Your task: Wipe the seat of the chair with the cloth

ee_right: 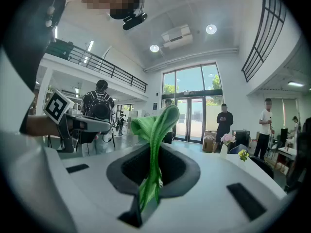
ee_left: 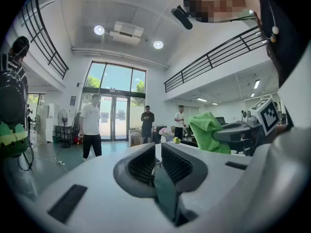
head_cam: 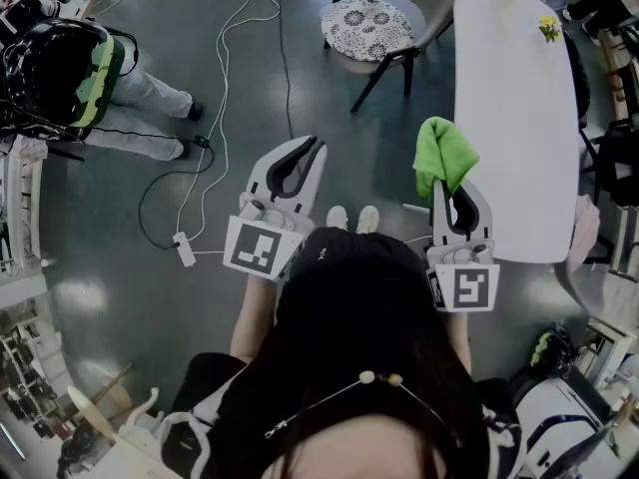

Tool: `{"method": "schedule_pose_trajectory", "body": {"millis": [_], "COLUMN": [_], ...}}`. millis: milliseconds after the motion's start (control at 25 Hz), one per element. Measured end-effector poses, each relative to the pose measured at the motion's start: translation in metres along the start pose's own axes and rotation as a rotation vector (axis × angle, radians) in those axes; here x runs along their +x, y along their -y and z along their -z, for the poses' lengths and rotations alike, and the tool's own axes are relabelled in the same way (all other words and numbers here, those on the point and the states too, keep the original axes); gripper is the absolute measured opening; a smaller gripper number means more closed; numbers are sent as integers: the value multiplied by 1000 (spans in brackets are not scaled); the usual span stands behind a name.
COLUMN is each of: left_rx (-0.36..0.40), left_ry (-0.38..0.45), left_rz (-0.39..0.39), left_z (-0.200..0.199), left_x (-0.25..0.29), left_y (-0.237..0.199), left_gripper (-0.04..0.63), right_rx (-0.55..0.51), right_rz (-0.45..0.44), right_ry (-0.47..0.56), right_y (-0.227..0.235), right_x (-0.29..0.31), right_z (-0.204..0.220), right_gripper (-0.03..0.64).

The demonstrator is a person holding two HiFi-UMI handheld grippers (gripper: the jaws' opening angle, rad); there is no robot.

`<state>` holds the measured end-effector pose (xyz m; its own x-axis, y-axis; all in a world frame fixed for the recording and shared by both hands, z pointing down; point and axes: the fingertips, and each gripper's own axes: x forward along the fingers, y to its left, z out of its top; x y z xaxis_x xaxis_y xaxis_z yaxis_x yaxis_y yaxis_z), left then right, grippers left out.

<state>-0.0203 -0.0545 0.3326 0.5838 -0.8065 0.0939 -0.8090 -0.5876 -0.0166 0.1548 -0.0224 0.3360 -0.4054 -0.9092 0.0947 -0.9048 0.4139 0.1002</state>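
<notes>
Cloth (head_cam: 442,158) in hand, chair (head_cam: 371,26) not wiped yet

My right tongs (head_cam: 456,193) are clenched on the green cloth, held up beside the white counter (head_cam: 514,138). My left tongs (head_cam: 303,153) are closed on nothing. I'd call this the carry step. The chair with the patterned seat stands well ahead across the floor, so next I need to walk over and press the cloth flat on that seat. Only the head view shows the chair, and the right gripper view shows the cloth pinched between the jaws.
</notes>
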Motion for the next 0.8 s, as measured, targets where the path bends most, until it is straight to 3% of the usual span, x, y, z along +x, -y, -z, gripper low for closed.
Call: {"method": "schedule_pose_trajectory", "body": {"millis": [800], "left_rx": [-7], "left_ry": [-1], "left_rz": [31], "left_z": [4], "left_x": [-1], "left_y": [-3], "left_gripper": [41], "right_rx": [-20], "right_rz": [27], "right_ry": [-38], "right_y": [-5], "right_x": [1], "right_z": [6], "right_gripper": [43]}}
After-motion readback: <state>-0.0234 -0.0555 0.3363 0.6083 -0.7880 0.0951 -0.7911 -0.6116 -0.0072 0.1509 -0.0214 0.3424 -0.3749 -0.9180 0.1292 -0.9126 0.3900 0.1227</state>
